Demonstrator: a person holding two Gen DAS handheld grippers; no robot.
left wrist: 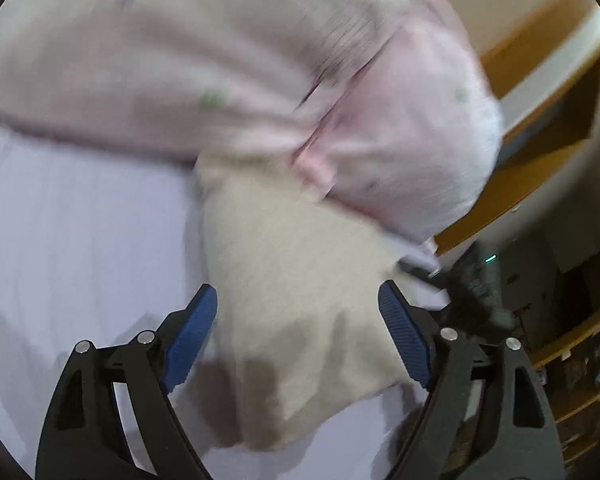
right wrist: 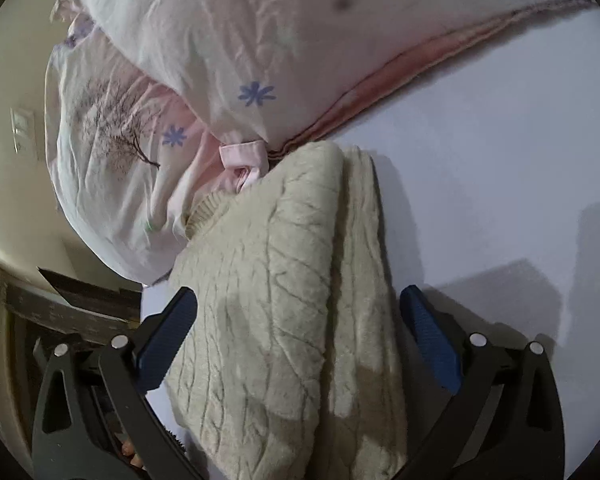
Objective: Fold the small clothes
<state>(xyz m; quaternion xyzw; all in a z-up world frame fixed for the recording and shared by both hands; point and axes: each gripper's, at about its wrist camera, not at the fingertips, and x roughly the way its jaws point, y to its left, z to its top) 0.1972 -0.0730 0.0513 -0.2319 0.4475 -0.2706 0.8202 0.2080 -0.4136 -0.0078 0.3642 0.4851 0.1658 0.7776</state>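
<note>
A cream cable-knit sweater [right wrist: 276,300] lies folded on the white bed sheet [right wrist: 480,184], its ribbed collar towards the pink bedding. It shows blurred in the left wrist view [left wrist: 296,300]. My left gripper [left wrist: 298,300] is open, its blue fingers [left wrist: 194,332] standing on either side of the sweater. My right gripper [right wrist: 298,308] is open, its blue fingers [right wrist: 430,340] either side of the sweater, not closed on it.
A pink flowered duvet and pillow [right wrist: 204,48] lie bunched just beyond the sweater, also in the left wrist view [left wrist: 240,64]. Wooden shelves [left wrist: 548,128] stand off the bed's right side. The bed edge and dark floor [right wrist: 72,304] lie at left in the right wrist view.
</note>
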